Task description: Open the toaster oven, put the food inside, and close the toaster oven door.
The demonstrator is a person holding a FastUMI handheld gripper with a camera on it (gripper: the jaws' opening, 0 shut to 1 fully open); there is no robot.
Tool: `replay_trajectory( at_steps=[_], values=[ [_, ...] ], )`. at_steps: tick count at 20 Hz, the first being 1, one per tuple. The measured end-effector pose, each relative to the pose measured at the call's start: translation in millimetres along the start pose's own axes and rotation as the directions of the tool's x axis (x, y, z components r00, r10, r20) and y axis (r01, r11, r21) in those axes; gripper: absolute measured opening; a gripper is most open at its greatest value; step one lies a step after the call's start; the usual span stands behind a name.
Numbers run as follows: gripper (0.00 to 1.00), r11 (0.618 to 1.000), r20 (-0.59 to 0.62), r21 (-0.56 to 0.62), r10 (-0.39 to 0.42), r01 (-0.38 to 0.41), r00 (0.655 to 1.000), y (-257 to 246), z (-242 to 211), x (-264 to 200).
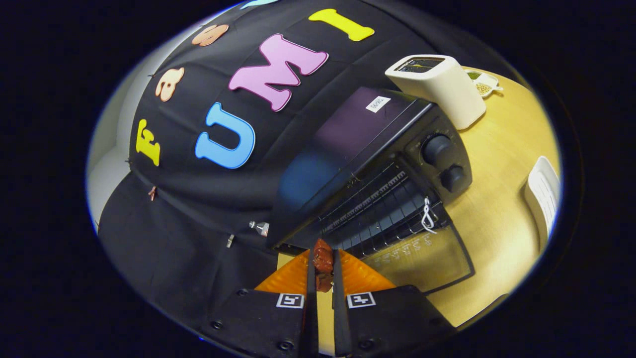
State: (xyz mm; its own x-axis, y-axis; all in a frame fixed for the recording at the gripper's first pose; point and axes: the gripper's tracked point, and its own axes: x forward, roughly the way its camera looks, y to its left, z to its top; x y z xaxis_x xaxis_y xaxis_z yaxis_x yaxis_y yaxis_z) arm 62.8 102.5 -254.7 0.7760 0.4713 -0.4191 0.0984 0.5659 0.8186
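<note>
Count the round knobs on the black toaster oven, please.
2: both on the toaster oven control panel, upper knob and lower knob, right of its open door, beyond the gripper.

On your desk (502,199), light wood: one cream slot toaster (439,84), standing upright; one small white dish (484,84) holding something greenish and tan, just beside it; one white item (544,196), near the desk's edge, kind unclear.

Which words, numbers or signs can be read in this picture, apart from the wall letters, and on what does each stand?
White sticker on the toaster oven top: too small to read.
White marks on the open door glass: blurred, unreadable.
Square markers on the gripper, shut on the food: patterns, no words.
</note>
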Motion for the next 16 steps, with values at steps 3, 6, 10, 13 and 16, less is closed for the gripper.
replay_trajectory(
  at_steps=[3, 6, 10, 13, 16],
  values=[
    [0.17, 1.0, 0.018, 0.016, -0.015, 0.014, 1.0, -8.0, -1.0, 29.3],
    [0.17, 0.998, 0.034, 0.005, -0.069, 0.069, 0.997, -28.1, -1.5, 55.1],
    [0.17, 0.991, 0.088, -0.035, -0.128, 0.132, 0.988, -42.7, 15.3, 69.7],
    [0.23, 0.974, 0.092, -0.121, -0.18, 0.19, 0.979, -51.1, 21.9, 74.6],
    [0.33, 0.944, 0.109, -0.195, -0.25, 0.267, 0.962, -64.4, 27.4, 72.6]
  ],
)
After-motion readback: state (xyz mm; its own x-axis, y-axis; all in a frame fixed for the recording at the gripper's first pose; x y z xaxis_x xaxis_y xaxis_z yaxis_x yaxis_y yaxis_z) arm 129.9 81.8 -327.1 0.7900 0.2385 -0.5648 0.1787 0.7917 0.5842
